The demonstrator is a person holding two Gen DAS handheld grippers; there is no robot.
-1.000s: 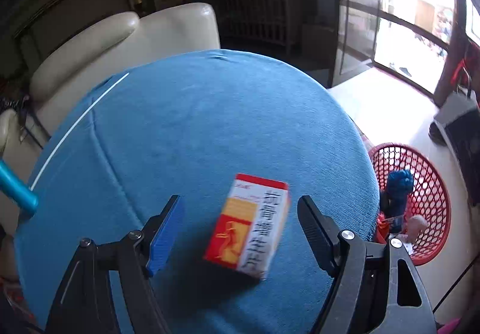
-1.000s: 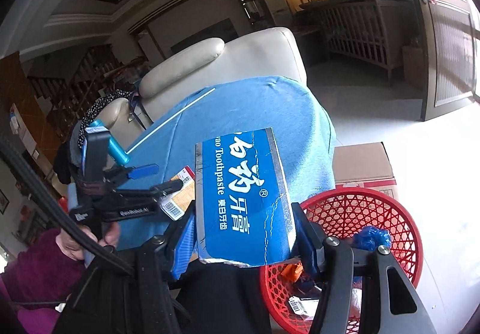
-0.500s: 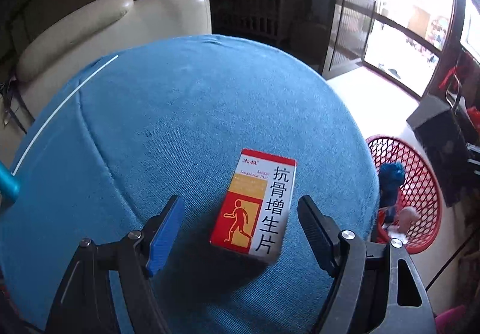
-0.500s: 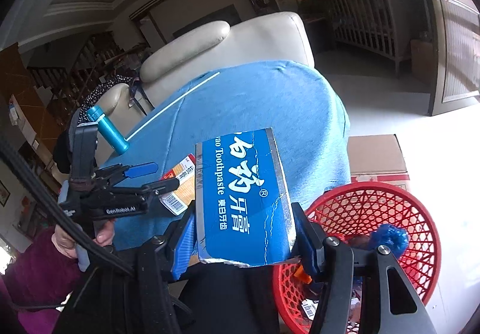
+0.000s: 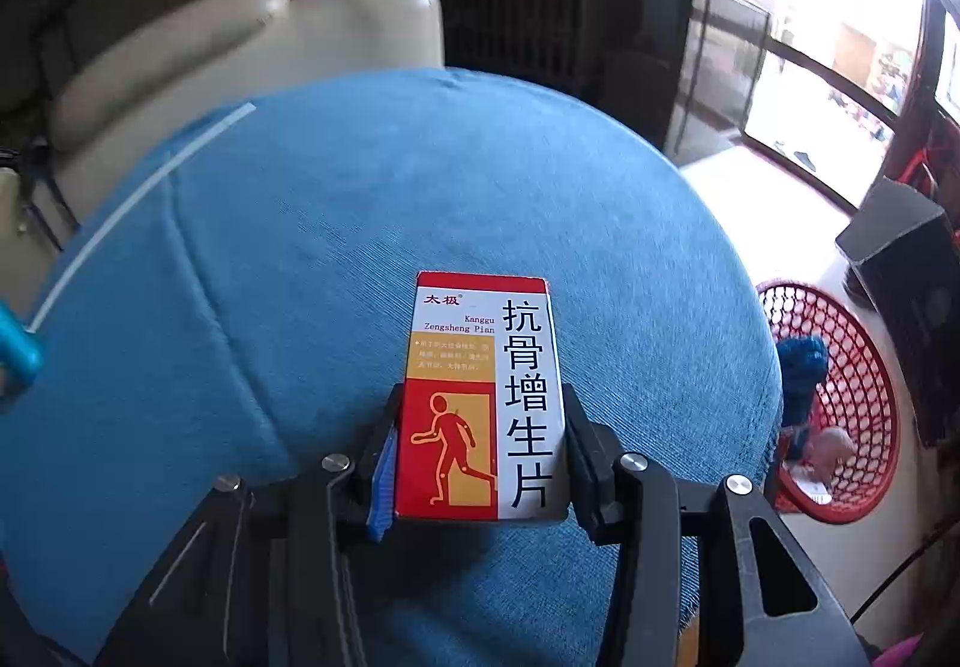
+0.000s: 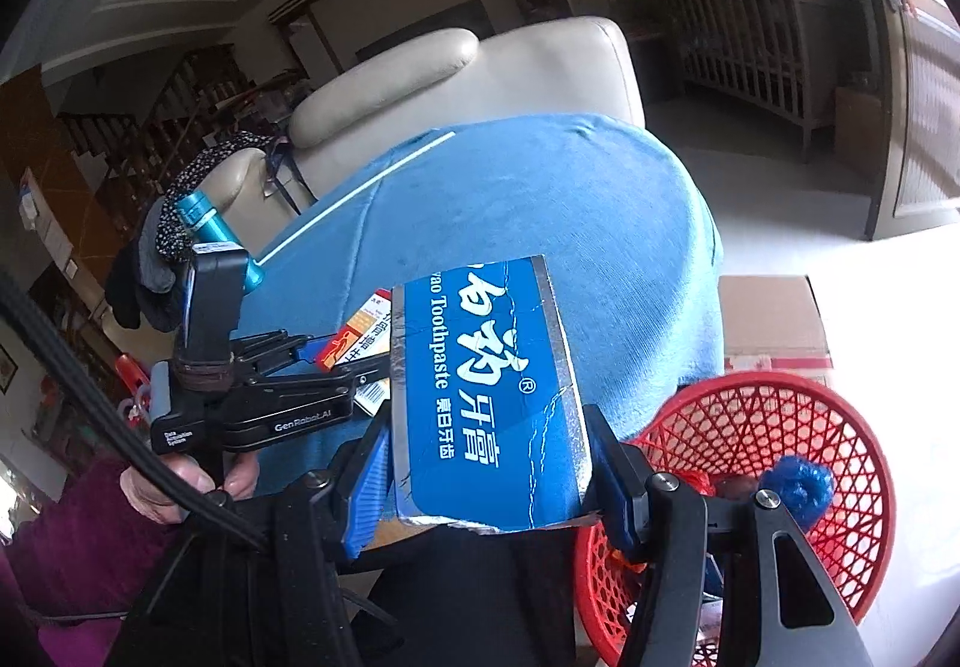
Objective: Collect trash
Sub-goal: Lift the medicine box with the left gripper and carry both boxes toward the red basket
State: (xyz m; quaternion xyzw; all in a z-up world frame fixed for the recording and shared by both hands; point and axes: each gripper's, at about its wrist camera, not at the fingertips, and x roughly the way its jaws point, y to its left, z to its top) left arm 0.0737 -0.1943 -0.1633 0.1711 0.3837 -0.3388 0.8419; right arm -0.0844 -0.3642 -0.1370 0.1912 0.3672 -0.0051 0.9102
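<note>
Left wrist: looking steeply down, close over the blue cushion (image 5: 420, 199);
Right wrist: looking down from its side;
Shared: cushion, red basket (image 6: 780, 427)

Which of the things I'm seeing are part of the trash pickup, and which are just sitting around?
Job:
- medicine box, left gripper closing on it
- toothpaste box, clamped in right gripper
- red basket, trash already inside

Lying about:
- blue table cover
- cream armchair
- cardboard box
</note>
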